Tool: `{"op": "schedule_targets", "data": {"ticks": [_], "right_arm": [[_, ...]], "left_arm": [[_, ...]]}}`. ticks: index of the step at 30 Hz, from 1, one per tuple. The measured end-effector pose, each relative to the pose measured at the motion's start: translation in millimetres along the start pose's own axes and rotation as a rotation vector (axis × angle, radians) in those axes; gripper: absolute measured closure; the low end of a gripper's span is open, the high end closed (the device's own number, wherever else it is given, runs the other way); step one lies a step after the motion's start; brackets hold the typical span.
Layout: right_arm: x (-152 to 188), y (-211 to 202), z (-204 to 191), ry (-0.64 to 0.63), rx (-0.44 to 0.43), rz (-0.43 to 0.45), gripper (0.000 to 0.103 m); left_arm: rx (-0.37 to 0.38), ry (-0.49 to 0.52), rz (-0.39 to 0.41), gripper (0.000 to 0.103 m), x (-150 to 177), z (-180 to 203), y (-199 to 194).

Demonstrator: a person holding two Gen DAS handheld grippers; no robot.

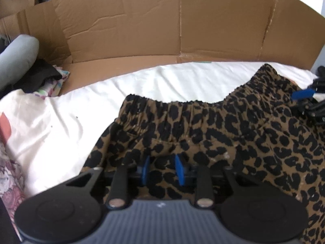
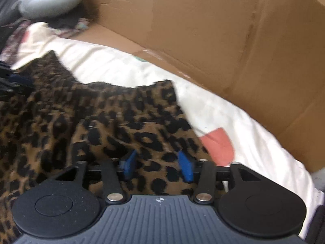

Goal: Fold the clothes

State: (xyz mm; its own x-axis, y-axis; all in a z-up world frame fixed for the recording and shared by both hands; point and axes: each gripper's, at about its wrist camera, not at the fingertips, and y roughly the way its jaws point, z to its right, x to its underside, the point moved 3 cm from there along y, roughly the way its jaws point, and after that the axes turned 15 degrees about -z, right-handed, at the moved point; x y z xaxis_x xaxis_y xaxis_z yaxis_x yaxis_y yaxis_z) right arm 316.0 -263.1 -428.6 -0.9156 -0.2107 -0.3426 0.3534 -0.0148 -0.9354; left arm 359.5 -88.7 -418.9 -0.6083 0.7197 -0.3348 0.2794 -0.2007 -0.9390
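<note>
Nearest each camera sit the blue-padded fingers. The left gripper [image 1: 162, 169] hangs low over the leopard-print garment [image 1: 223, 138], its pads standing a modest gap apart with patterned cloth showing between them; whether the pads are actually pinching that cloth cannot be told from this angle. The right gripper [image 2: 159, 167] stands wider, released, its pads apart over the same fabric near the garment's right edge, with nothing visibly caught between them.

The garment, seemingly a skirt or shorts with a gathered elastic waistband [image 1: 182, 105], lies spread on a white sheet [image 1: 77, 122], waistband towards the far side. In the right wrist view it looks rumpled, with soft ridges across its middle. It is judged light, limp and thin: it would drape and sag from any single point, and a shallow pinch may slip. The thicker waistband corners or the side seams look the surest places to take hold, one per gripper, so that the cloth stays taut between them.

A coral patch [image 2: 220, 145] shows on the bedding just beside the garment's right edge. Beyond the sheet stands a cardboard wall [image 1: 182, 30], and off to the left a grey cushion [image 2: 50, 2] rests beside other heaped clothes [image 1: 48, 79].
</note>
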Motion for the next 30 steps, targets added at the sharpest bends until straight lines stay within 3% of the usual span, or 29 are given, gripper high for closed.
{"op": "schedule_targets", "data": {"ticks": [3, 8, 15, 24, 30], "right_arm": [[0.3, -7.5, 1.4, 0.014, 0.011, 0.012, 0.048], [-5.1, -28.7, 10.9, 0.056, -0.043, 0.109, 0.048], [-30.9, -13.7, 15.0, 0.147, -0.087, 0.107, 0.052], [-33.0, 10.3, 39.6, 0.254, -0.128, 0.063, 0.053], [-31.1, -13.0, 48.5, 0.290, -0.127, 0.160, 0.071]], "left_arm": [[-0.004, -0.001, 0.032, 0.073, 2.0, -1.9, -13.6], [-0.021, -0.047, 0.093, 0.073, -1.4, -20.7, -29.8], [-0.033, -0.093, 0.081, 0.073, -11.6, -37.2, -17.2], [-0.051, -0.121, 0.015, 0.075, -7.1, -50.6, 7.7], [-0.047, -0.129, 0.053, 0.079, -5.6, -53.9, -8.7]]}}
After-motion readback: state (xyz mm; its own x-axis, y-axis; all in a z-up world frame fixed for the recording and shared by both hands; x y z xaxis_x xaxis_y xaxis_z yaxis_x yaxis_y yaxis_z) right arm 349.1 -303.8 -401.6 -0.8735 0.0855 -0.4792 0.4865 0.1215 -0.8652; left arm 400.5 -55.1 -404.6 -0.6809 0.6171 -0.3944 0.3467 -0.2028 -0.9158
